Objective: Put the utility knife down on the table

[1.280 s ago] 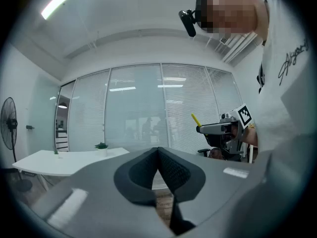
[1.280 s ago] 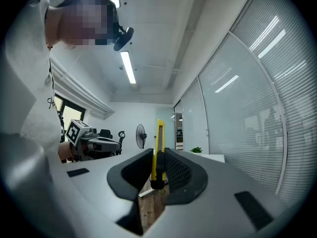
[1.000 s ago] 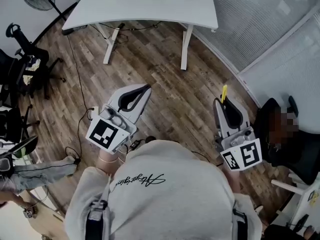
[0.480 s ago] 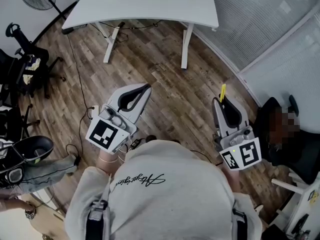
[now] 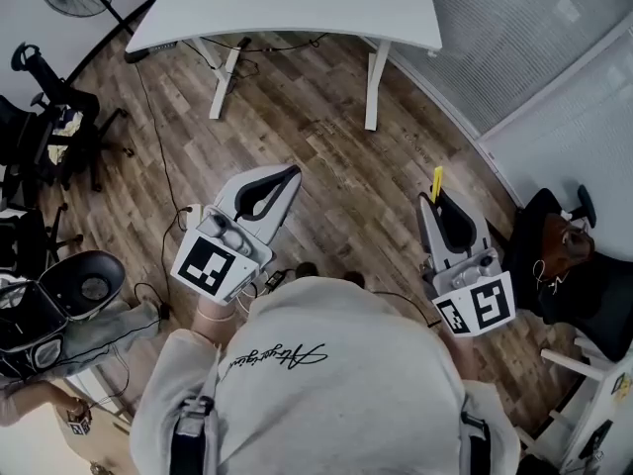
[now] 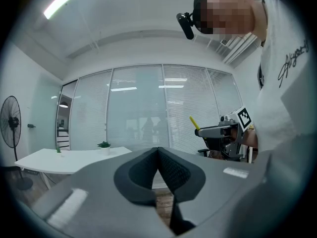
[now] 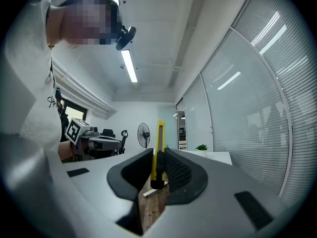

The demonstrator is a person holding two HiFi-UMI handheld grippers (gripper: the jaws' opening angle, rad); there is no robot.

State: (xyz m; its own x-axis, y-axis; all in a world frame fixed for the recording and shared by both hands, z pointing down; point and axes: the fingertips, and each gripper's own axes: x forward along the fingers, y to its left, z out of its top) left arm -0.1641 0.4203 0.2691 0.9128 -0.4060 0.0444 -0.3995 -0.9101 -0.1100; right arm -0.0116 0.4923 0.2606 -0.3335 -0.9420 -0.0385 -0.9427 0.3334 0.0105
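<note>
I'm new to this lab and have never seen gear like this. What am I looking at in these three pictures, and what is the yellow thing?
There is no robot here: a person holds a two-jaw gripper in each hand. The head view comes from a camera on the person's head looking steeply down, so you see their shirt, both grippers and the wooden floor. The other two views come from cameras riding on each gripper, looking along its jaws. The left gripper has its jaws together with nothing between them. The right gripper is closed on a yellow utility knife, which stands upright between the jaws. The white table stands ahead across the floor; the knife is not on it yet.
</note>
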